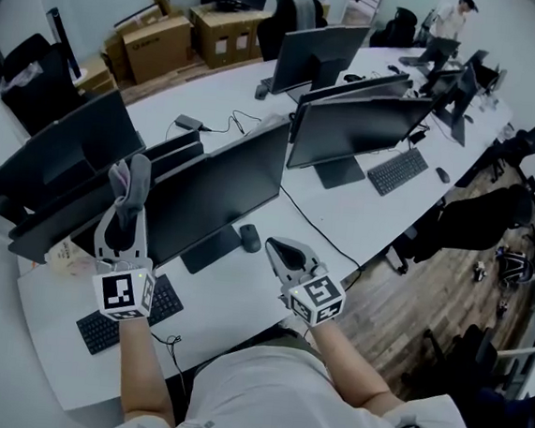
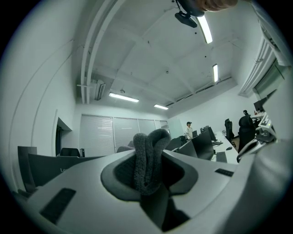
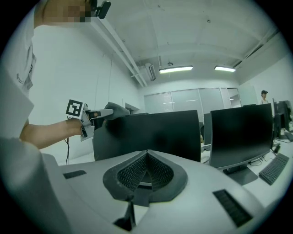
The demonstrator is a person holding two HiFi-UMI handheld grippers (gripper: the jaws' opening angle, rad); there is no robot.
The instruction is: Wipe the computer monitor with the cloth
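Left gripper (image 1: 124,215): jaws pinching folded grey fleecy cloth (image 2: 149,157), its end sticking up | cloth at upper left corner of nearest black flat computer monitor (image 1: 218,189), contact unclear | right gripper (image 3: 146,157): jaws pressed together, empty, above white desk (image 1: 240,302)

Even, bright light from ceiling strip lamps (image 2: 124,97); fisheye bending at edges

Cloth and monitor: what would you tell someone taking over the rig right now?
Left gripper: shut on the grey cloth, raised at the upper left corner of the nearest monitor; contact unclear.
Right gripper: shut, empty, low over the desk in front of the monitor.
Done: cloth is in the gripper and up at the screen. No sign of wiping shows.
Left: wipe across the whole screen.
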